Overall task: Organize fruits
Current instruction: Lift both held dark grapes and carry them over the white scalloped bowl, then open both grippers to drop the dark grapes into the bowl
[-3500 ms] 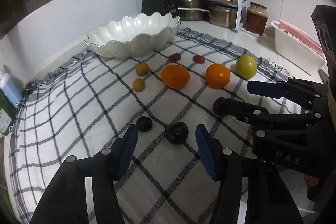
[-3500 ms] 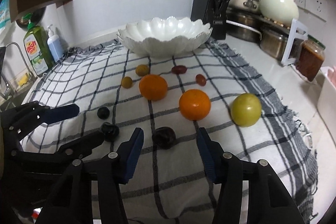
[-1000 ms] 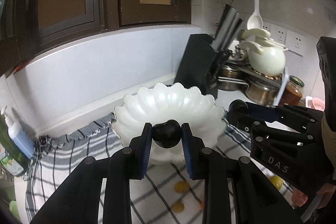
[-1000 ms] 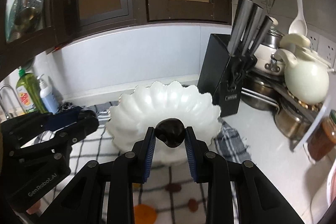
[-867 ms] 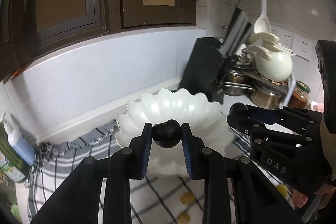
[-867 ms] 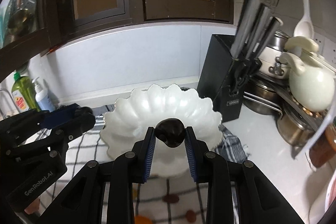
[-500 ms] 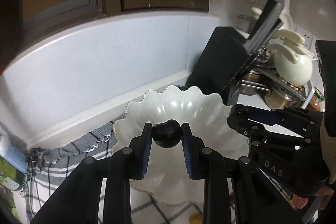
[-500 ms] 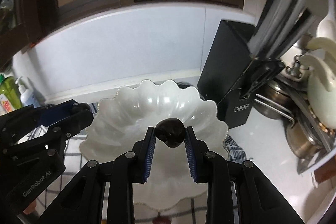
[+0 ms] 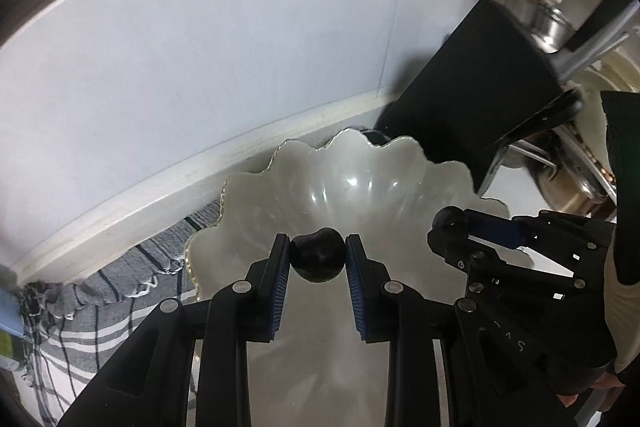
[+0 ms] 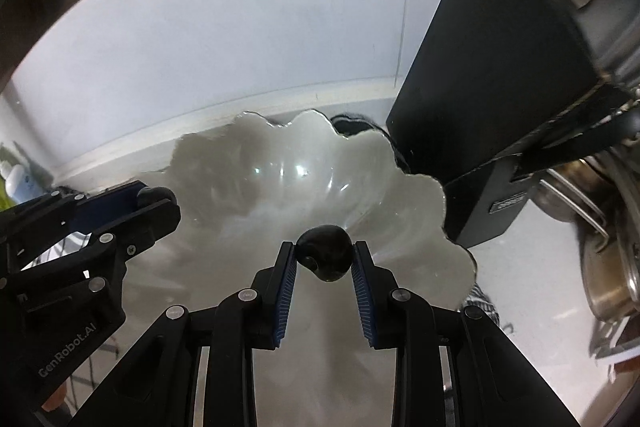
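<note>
Glossy white, the scalloped ceramic bowl point(image 9: 360, 187) fills the middle of both views, its wavy rim near the back edge of the grey checked cloth point(image 9: 100, 307); the left gripper point(image 9: 318, 259) is clamped narrowly on a small, round, near-black fruit point(image 9: 318, 261) above the bowl's hollow; the right gripper point(image 10: 325, 261) pinches a second dark, smooth fruit point(image 10: 326, 257) the same way — ribbed blue pads pressed to each side; the matte black knife block point(image 10: 488, 87) behind is cut off at the frame's top; the steel pots point(image 10: 600, 267) at right are blurred.
</note>
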The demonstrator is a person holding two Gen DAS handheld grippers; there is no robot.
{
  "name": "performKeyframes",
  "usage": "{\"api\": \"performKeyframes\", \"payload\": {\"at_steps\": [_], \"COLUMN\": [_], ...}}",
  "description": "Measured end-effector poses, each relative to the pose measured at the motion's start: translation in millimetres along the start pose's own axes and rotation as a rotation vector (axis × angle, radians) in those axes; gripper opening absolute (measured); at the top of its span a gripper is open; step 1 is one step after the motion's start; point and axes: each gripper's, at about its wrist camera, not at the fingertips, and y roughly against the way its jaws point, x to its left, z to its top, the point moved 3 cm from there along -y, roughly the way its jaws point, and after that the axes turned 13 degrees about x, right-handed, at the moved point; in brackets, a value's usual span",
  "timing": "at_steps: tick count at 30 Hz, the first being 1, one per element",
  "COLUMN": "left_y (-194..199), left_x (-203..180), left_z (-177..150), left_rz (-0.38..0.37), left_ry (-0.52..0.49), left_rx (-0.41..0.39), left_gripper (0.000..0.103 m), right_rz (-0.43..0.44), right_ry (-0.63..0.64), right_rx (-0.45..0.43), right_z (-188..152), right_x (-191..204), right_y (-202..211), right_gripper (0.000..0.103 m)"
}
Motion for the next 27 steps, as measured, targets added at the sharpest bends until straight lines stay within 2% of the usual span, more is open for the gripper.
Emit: {"api": "performKeyframes", "payload": {"at_steps": [10,11,13,14,15,27], "left_y": [-26.9,-27.7,-27.2,-24.9,-22.8,19.6], "left_x": [0.5,1.4,3.5,4.1,4.8,7.3], "left_z": [13.9,14.4,15.1,15.1,15.1,-3.9], "left_rz": [0.005,0.006,0.011,0.02,0.031,0.109], "left_ry": [0.005,0.009,0.02,0.022,0.02,0.025], "left_rx": [0.077,0.086,0.087,0.077,0.072,0.003], "left_gripper": [0.03,0.04,0.055,0.055,0.055,0.072], "right_rz": [0.008,0.006,0.007,0.002,-0.003,-0.009], "right_ry": [-0.014,-0.017,-0.024,-0.028,-0.028,-0.047], "right_rx": [0.066,0.078,0.09,0.086,0.081,0.013], "right_z": [15.4,15.1,15.0,14.5,13.8,-5.7], "right_x": [-9.0,-9.5,-11.5,-12.7,-13.3,-17.0], "right_y": [-29.1,-31.0,-34.0,-33.8,-32.8,7.5], "right_gripper": [0.031,0.032,0.042,0.047,0.048,0.048]}}
